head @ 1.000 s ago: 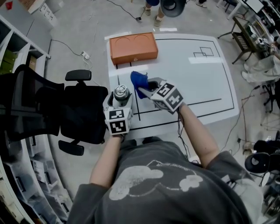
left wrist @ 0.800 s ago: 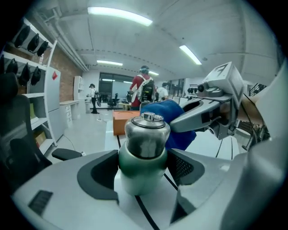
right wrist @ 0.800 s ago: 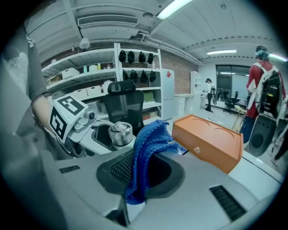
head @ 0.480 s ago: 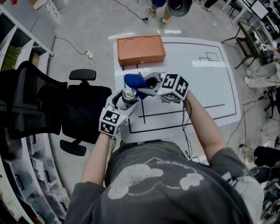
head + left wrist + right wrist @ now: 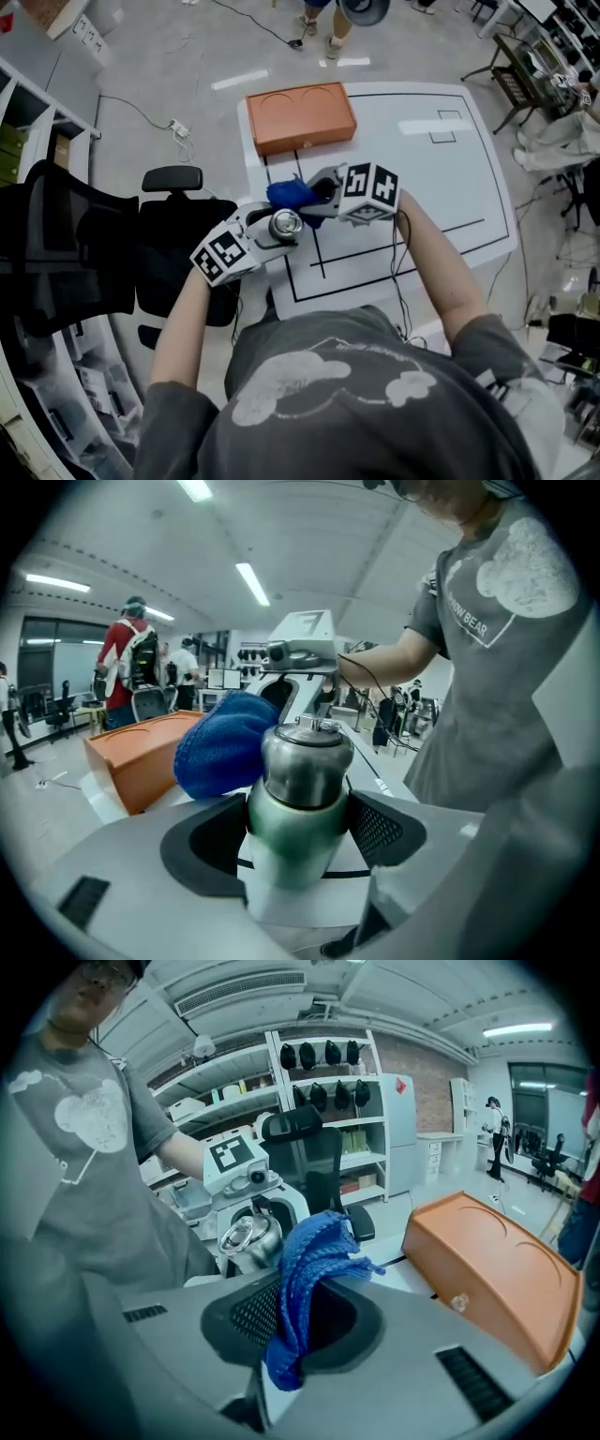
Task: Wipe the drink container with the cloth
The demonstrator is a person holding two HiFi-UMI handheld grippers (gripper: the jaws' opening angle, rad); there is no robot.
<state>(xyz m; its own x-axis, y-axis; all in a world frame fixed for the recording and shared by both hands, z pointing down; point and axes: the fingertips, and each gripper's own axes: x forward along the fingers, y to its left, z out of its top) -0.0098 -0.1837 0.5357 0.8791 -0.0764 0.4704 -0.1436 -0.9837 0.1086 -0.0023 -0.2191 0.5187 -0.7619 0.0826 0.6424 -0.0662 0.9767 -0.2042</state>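
My left gripper (image 5: 298,829) is shut on a green metal drink container (image 5: 298,799) with a steel cap, held over the table's near left corner (image 5: 284,226). My right gripper (image 5: 298,1321) is shut on a blue cloth (image 5: 309,1269). The cloth (image 5: 292,194) lies against the far side of the container's top; in the left gripper view the cloth (image 5: 225,742) bulges to the left of the cap. The right gripper (image 5: 330,190) sits just right of the cloth, the left gripper (image 5: 267,229) below and left of it. The container's base is hidden between the jaws.
An orange box (image 5: 301,116) lies at the far left of the white table (image 5: 422,178), which has black lines. A black office chair (image 5: 169,248) stands left of the table. Shelves (image 5: 37,122) line the left side; people stand farther back in the room.
The left gripper has rolled and tilted, so the container's cap now faces more toward the head camera. The right gripper has brought the cloth left, from beside the container onto its top.
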